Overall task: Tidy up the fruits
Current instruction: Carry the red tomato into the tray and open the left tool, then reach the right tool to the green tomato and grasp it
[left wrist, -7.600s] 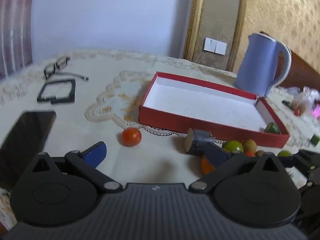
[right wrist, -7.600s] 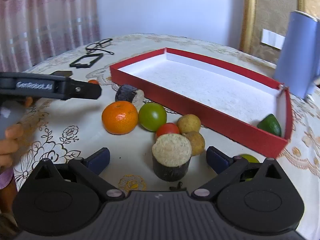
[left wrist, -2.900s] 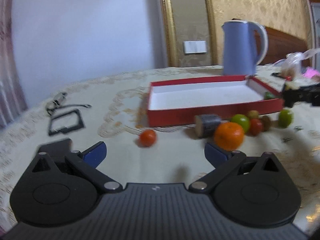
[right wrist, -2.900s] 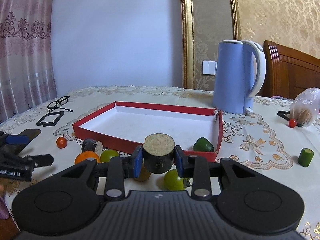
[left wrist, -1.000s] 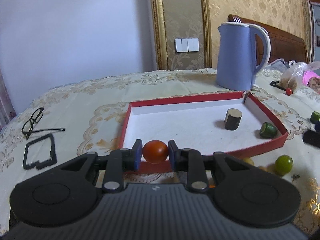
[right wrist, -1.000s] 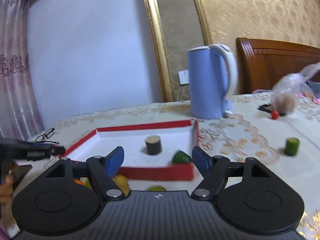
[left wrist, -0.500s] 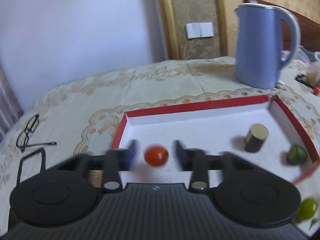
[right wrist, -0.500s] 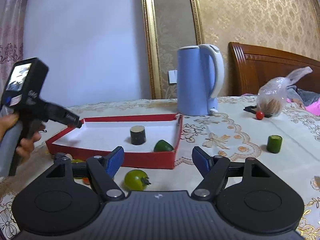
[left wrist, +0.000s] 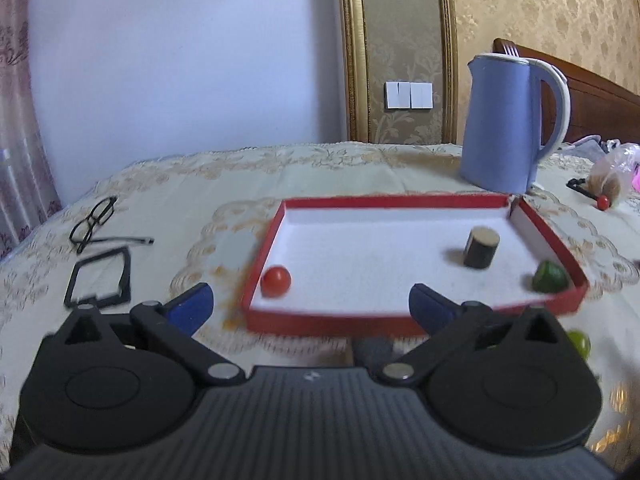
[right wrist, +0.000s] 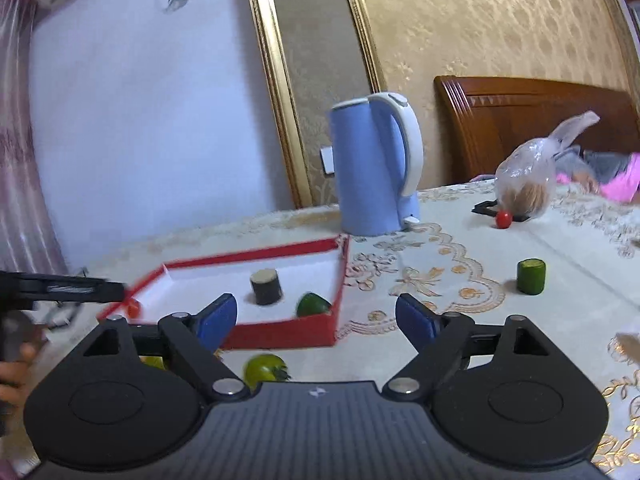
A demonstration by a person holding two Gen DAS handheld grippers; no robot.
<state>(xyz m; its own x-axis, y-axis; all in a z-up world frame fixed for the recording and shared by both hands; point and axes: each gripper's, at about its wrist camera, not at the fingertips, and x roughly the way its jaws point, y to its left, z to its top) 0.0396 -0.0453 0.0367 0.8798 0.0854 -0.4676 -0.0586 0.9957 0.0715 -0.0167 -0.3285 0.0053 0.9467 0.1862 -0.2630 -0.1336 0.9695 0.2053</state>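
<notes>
The red tray (left wrist: pixel 408 322) with a white floor holds a red tomato (left wrist: pixel 276 281) in its near left corner, a dark cylinder (left wrist: pixel 481 247) and a green fruit (left wrist: pixel 551 277) at the right. My left gripper (left wrist: pixel 310 306) is open and empty, just before the tray's near wall. In the right wrist view the tray (right wrist: pixel 280 334) shows the same cylinder (right wrist: pixel 265 286), green fruit (right wrist: pixel 313 305) and tomato (right wrist: pixel 133 309). My right gripper (right wrist: pixel 316 318) is open and empty above the table. A green tomato (right wrist: pixel 265 370) lies under it.
A blue kettle (left wrist: pixel 508 124) stands behind the tray. Glasses (left wrist: pixel 94 218) and a black frame (left wrist: pixel 100 278) lie at the left. A green cylinder (right wrist: pixel 531 276), a small red fruit (right wrist: pixel 503 219) and a plastic bag (right wrist: pixel 528 184) are at the right. Another green fruit (left wrist: pixel 579 342) lies beside the tray.
My left gripper opened, let the red tomato go into the tray and drew back. My right gripper stayed open and swung a little to the right.
</notes>
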